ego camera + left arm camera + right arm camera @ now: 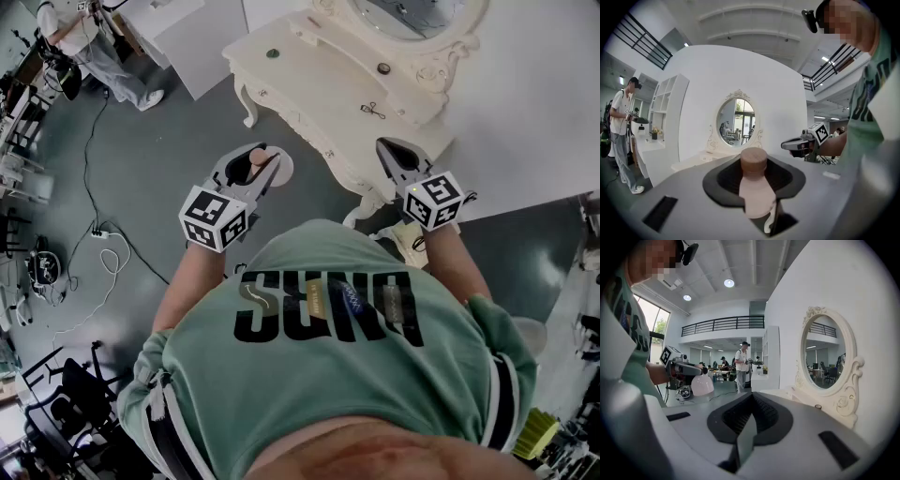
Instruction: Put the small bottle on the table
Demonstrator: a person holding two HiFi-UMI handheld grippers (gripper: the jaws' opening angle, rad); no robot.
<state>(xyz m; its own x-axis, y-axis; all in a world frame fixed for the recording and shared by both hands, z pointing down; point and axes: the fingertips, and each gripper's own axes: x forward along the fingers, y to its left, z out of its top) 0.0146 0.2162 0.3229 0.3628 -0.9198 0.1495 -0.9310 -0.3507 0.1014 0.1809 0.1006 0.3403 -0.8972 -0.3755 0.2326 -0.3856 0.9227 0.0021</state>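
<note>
A small pink bottle (279, 170) with a brown cap (753, 160) lies between the jaws of my left gripper (253, 167), which is shut on it and held over the grey floor, just left of the white dressing table (314, 84). In the left gripper view the bottle (755, 194) points cap-forward at the oval mirror (736, 119). My right gripper (391, 150) hovers at the table's front edge, its jaws shut with nothing in them (744, 427). From the right gripper view the left gripper (680, 367) and the pink bottle (702, 385) show at the left.
The tabletop carries a small dark clip-like item (372, 110) and two small round objects (383, 67). A person in a white shirt (80, 37) stands at the far left by a white shelf unit (665, 110). Cables (103, 239) trail across the floor.
</note>
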